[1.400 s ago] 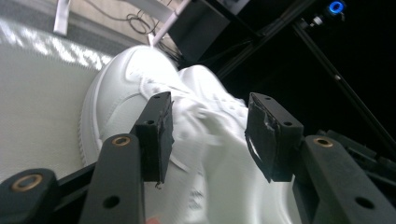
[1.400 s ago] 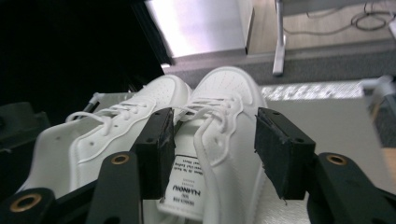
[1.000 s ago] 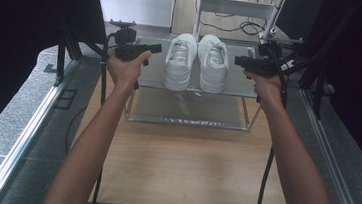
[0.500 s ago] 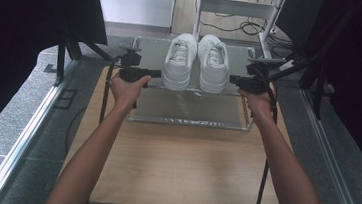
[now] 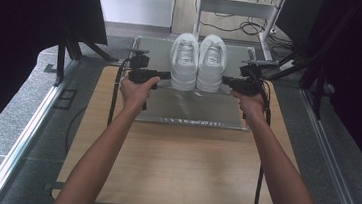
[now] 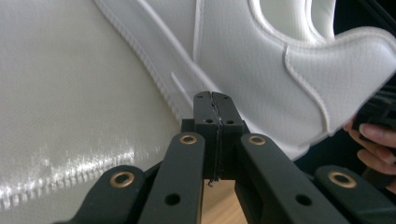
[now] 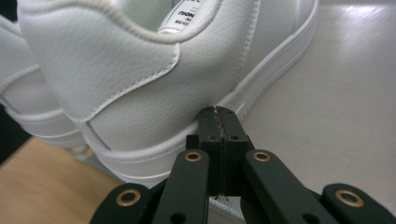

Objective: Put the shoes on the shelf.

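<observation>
Two white sneakers stand side by side, heels toward me, on a grey metal platform at the far end of the table: the left shoe and the right shoe. My left gripper points inward at the left shoe's outer heel. In the left gripper view its jaws are shut, tips against the shoe's side. My right gripper mirrors it on the other side. Its shut tips touch the right shoe at the sole line near the heel. Neither gripper holds anything.
The platform sits on a wooden table top with bare wood in front of it. Black frame struts stand at both sides, and a white rack with cables is behind. The person's other hand appears past the shoes.
Both hands have drawn back toward me along the shoes' outer sides, from mid-shoe to the heels, and turned inward so the shut tips now touch the shoes.
</observation>
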